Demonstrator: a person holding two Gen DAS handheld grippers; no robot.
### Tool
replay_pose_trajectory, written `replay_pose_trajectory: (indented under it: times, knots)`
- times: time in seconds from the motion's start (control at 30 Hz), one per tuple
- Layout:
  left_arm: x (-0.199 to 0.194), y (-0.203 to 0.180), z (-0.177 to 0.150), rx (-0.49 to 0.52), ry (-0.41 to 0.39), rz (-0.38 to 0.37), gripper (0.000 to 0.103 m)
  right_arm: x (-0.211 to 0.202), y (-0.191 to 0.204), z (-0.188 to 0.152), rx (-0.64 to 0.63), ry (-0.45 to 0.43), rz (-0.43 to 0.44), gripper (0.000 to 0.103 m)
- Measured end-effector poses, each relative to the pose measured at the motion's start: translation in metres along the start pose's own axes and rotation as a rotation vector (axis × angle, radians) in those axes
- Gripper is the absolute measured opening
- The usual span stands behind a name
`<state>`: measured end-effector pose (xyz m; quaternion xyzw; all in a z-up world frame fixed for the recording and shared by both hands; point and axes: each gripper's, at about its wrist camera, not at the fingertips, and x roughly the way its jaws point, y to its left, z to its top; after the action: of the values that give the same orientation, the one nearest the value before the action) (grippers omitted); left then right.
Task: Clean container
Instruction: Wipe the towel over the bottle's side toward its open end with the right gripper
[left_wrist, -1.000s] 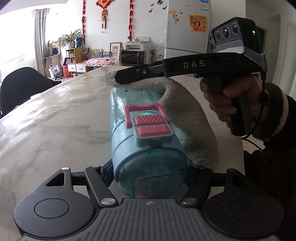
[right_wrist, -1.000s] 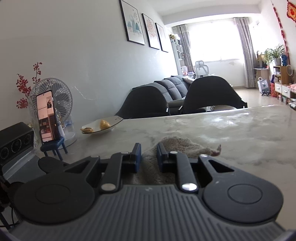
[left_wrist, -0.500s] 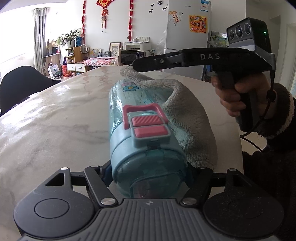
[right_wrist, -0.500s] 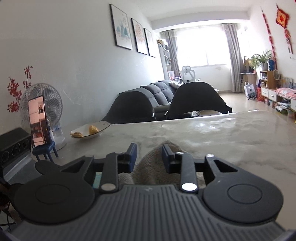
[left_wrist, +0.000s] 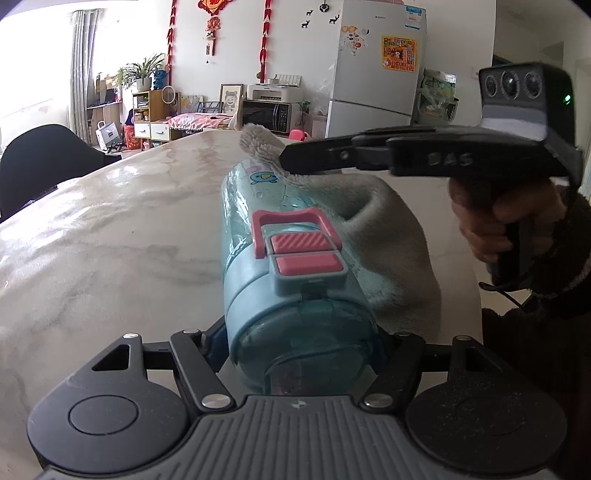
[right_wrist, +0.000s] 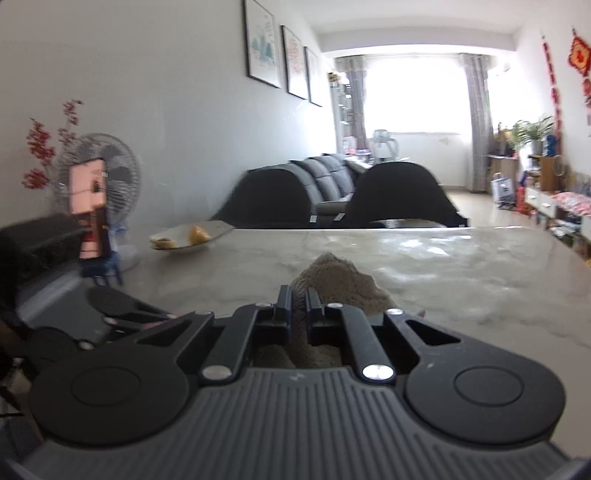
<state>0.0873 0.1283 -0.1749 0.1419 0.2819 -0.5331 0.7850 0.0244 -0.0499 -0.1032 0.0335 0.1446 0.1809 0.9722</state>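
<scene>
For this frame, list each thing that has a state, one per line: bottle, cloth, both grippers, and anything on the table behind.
bottle: lying on its side on the table, lid closed, pink latch down
cloth: draped over the bottle's right side, one corner lifted
left gripper: shut on the bottle's lid end
right gripper: shut on the cloth corner
phone: upright on a small stand, screen lit
plate: holding food

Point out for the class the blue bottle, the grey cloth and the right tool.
blue bottle (left_wrist: 295, 295), left wrist view, on its lid end.
grey cloth (left_wrist: 399, 243), left wrist view, on the fold draped beside the bottle.
right tool (right_wrist: 298, 299), right wrist view, between its fingertips.
</scene>
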Motion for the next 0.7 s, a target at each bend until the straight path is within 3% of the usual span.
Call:
replay_pose_trajectory:
  times: [0.23, 0.7]
  knots:
    - [0.000, -0.003, 0.000, 0.001, 0.001, 0.002, 0.071, 0.003, 0.008, 0.004, 0.022, 0.032, 0.133, 0.007]
    - [0.002, -0.001, 0.004, 0.040, 0.013, 0.035, 0.071, 0.014, -0.024, -0.001, 0.130, 0.010, 0.068, 0.007]
